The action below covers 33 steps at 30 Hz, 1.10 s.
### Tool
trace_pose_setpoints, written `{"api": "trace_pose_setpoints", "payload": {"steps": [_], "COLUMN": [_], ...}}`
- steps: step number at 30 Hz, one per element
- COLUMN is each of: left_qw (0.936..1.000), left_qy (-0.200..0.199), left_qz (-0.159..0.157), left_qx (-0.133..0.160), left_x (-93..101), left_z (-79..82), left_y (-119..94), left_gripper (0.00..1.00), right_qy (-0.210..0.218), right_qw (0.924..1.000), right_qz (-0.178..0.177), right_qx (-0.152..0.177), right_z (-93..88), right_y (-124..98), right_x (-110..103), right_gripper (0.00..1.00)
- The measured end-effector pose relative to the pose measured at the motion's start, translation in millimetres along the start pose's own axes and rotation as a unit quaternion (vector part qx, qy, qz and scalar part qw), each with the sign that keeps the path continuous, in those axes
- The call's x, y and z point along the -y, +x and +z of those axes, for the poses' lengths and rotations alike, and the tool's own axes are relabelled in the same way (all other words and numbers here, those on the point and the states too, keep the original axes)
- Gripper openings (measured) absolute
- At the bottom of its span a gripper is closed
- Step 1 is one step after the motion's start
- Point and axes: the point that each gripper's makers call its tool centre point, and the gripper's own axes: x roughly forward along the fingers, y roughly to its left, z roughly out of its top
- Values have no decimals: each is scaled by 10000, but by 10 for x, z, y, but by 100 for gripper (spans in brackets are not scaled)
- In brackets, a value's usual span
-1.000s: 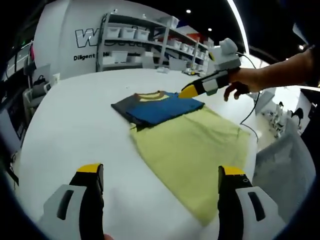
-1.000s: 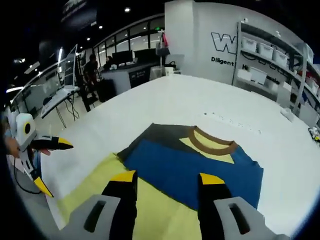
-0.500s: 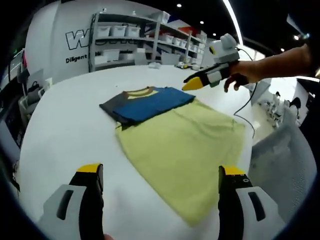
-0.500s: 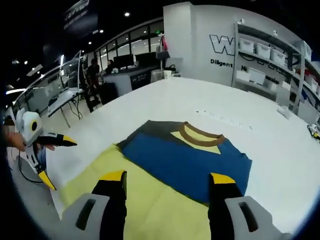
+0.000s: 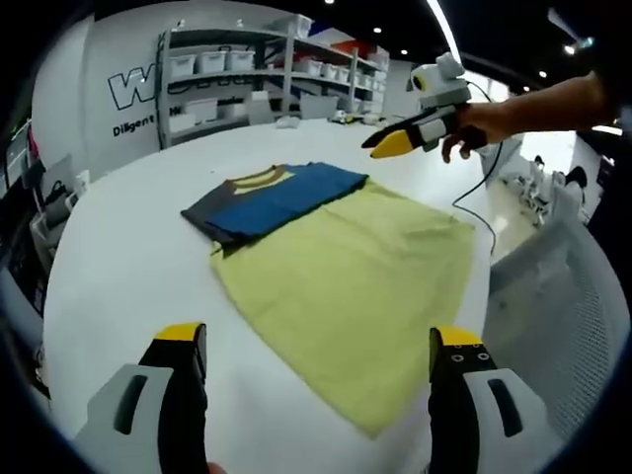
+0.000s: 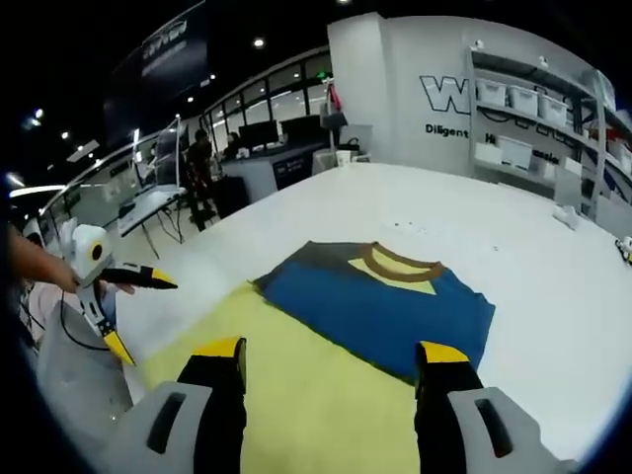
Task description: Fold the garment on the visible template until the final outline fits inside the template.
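1. On the white wall (image 6: pixel 395 89) beside the shelving, large outlined letters begin "W"; the shelf rack (image 6: pixel 538 109) hides the remainder.
2. Beneath them, smaller dark lettering reads "Diligent", cut off by the rack.
3. No other lettering can be read.

Both grippers, L (image 5: pixel 308 360) & R (image 6: pixel 331 367), held up w/ fingers spread, holding nothing.

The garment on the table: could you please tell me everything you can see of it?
The garment is a folded cloth T-shirt, blue with a dark grey sleeve, a yellow chest patch and a brown collar. It lies flat on the white table, overlapping one end of the yellow-green template. Neither gripper touches it.
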Motion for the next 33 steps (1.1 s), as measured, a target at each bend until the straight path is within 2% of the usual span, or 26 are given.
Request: {"api": "trace_pose_setpoints", "payload": {"steps": [9,13,20,27,33], "left_qw": [9994,9990,9976,9953,9932], "left_qy": [280,340,531,742,860], "left_qz": [-140,-208,-309,-471,-588], "left_qx": [-143,-209,-318,-397,-519], "left_x": [86,132,207,297,348], "left_z": [-60,-96,-146,-197,-246], "left_y": [26,44,73,90,107], "left_gripper": [89,89,88,80,72], "right_qy": [-197,-463,-432,-812,-1023], "right_qw": [9997,9987,9988,9955,9928], "right_qz": [145,120,153,243,331], "right_qx": [-3,-184,-184,-417,-528], "right_z": [-148,-304,-472,-731,-853], "right_y": [-171,-238,-388,-515,-602], "right_x": [-68,-67,-68,-118,-156], "right_gripper": [67,66,68,65,61]}}
